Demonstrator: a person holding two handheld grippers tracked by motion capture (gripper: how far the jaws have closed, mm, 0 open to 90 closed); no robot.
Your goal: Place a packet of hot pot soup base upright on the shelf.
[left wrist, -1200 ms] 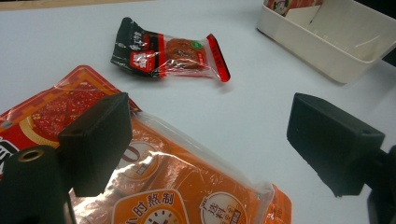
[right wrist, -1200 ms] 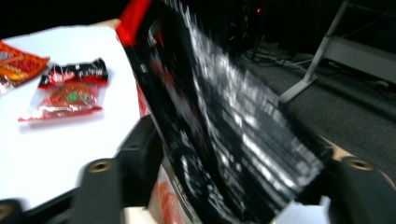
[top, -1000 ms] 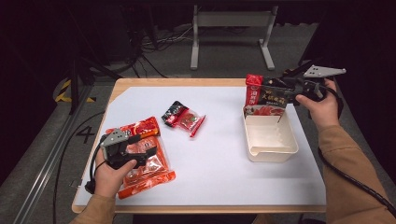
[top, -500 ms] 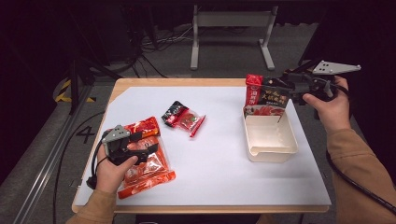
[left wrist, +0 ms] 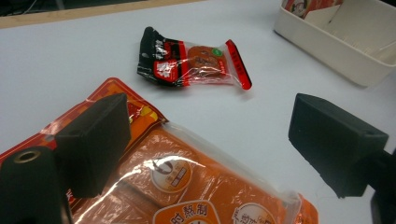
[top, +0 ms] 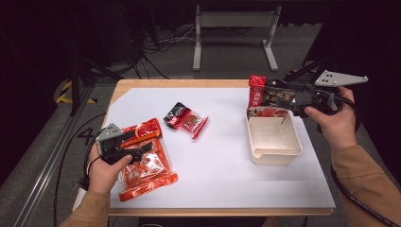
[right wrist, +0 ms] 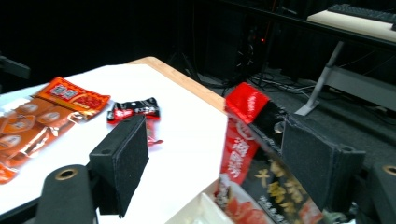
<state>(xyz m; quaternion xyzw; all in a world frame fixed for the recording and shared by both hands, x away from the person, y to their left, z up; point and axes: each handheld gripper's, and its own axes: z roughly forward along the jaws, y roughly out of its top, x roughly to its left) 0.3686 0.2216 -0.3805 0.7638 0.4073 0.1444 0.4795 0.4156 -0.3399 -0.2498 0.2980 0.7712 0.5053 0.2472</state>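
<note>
Your right tool (top: 279, 97) stands with jaws wide at the red-and-black snack packet (top: 265, 94), which leans upright in the far end of the white tray (top: 274, 151). Your left tool (top: 149, 142) hovers, jaws wide, over the orange snack pack (top: 146, 168) lying flat on the worktop (top: 222, 165). A small red packet (top: 185, 119) lies between them.

High view looks forward and down over the whole white table (top: 217, 170); left gripper view sits low and close above it; right gripper view looks across from the far corner, all sharing the small red packet (top: 185, 118) (left wrist: 191, 63) (right wrist: 134, 111)
</note>
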